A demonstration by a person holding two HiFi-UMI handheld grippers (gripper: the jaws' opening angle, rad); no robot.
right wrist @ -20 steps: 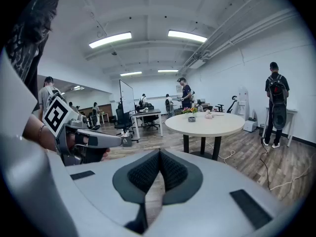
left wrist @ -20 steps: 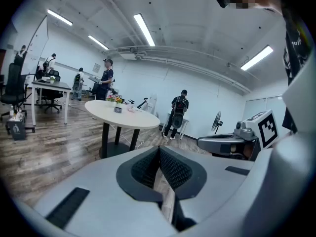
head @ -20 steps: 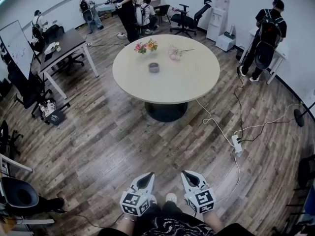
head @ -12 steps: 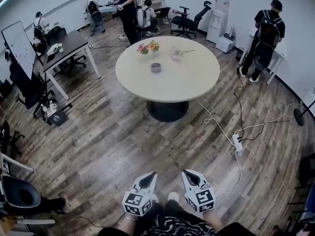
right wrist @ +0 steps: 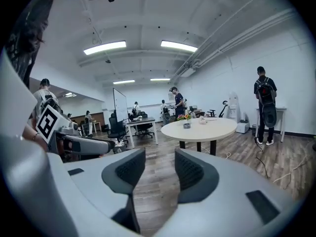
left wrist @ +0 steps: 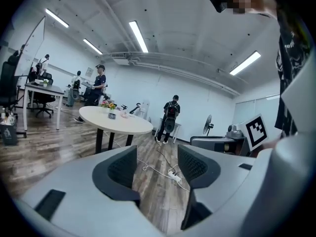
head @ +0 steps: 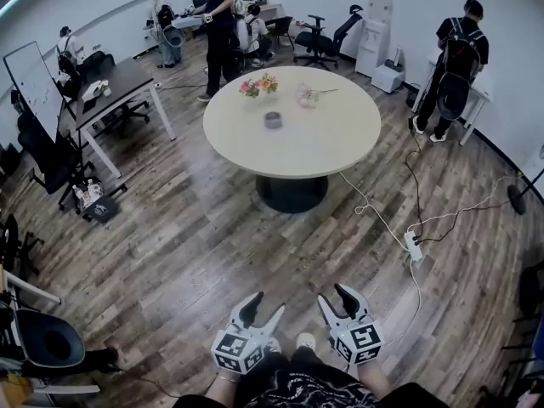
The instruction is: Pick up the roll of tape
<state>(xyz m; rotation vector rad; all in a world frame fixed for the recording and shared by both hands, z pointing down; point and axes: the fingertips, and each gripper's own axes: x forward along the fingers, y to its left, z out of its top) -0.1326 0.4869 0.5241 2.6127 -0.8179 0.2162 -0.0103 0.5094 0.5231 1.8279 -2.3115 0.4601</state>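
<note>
The left tool (head: 265,309) sits low in the head view, just left of centre, with its jaws standing apart. In the left gripper view (left wrist: 157,169) only wooden floor (head: 195,245) shows in the gap between its dark pads. The right tool (head: 333,300) is beside it at bottom centre-right. Its jaws are apart too, a little narrower, and the right gripper view (right wrist: 154,169) also shows bare floor between them. Neither tool touches anything.

The roll of tape (head: 273,120), a small grey ring, lies flat on the round pale table (head: 340,147) in the upper middle of the head view, well apart from both tools. It sits toward the far left part of the tabletop, near a bunch of flowers (head: 259,84) and a pink bundle with stems (head: 308,96) by the far edge. The left gripper view shows the roll (left wrist: 112,115) as a tiny dark spot on the table (left wrist: 129,123) at middle left. The right gripper view shows it (right wrist: 186,126) on the table (right wrist: 215,128) right of centre.

A white cable runs from under the table to a power strip (head: 413,246) at the right of the floor. A person with a backpack (head: 455,66) stands at the upper right. A dark desk (head: 119,79) and a whiteboard (head: 30,79) are at the upper left.
</note>
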